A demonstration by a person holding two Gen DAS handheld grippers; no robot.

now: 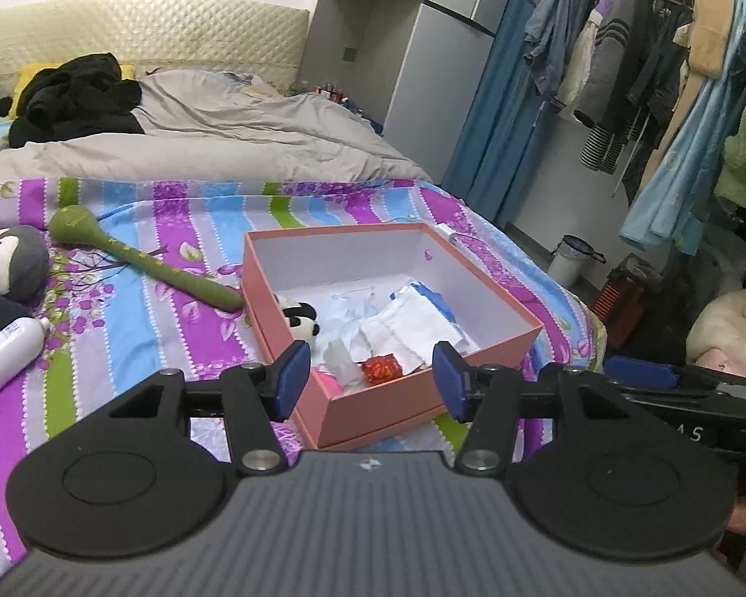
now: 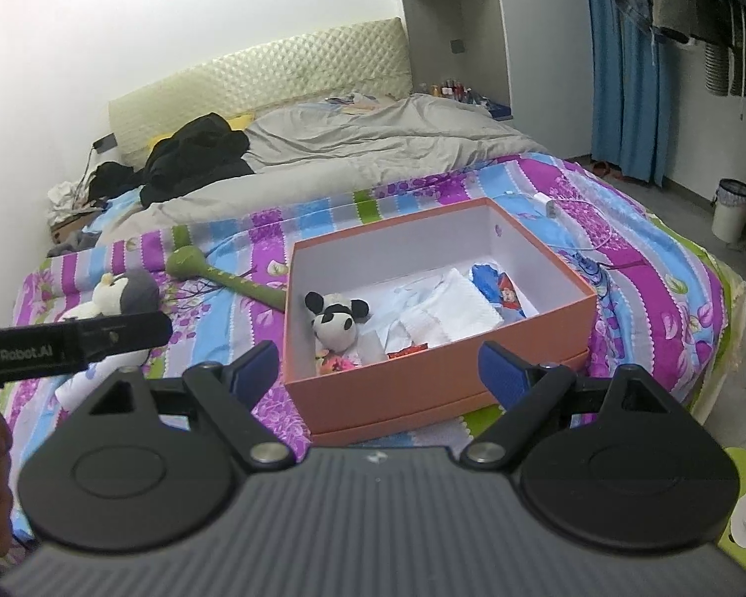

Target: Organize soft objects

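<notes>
An open pink box (image 1: 373,410) (image 2: 422,383) sits on the striped bedsheet. It holds a small panda plush (image 1: 301,321) (image 2: 335,321), white cloths (image 1: 408,321) (image 2: 452,311) and a red wrapper (image 1: 382,367). A green plush stick (image 1: 144,261) (image 2: 224,276) lies just left of the box. Further left sits a grey-and-white penguin plush (image 1: 10,263) (image 2: 119,296). My left gripper (image 1: 370,378) hovers open over the box's near corner, nothing between its fingers. My right gripper (image 2: 378,373) stands wide open before the box's near wall, holding nothing.
A white bottle (image 1: 5,355) lies at the left by the penguin. A grey duvet (image 1: 214,134) and black clothes (image 1: 74,94) cover the far bed. A charger and cable (image 2: 552,206) lie behind the box. Hanging clothes (image 1: 671,74) and a bin (image 2: 733,209) stand at the right.
</notes>
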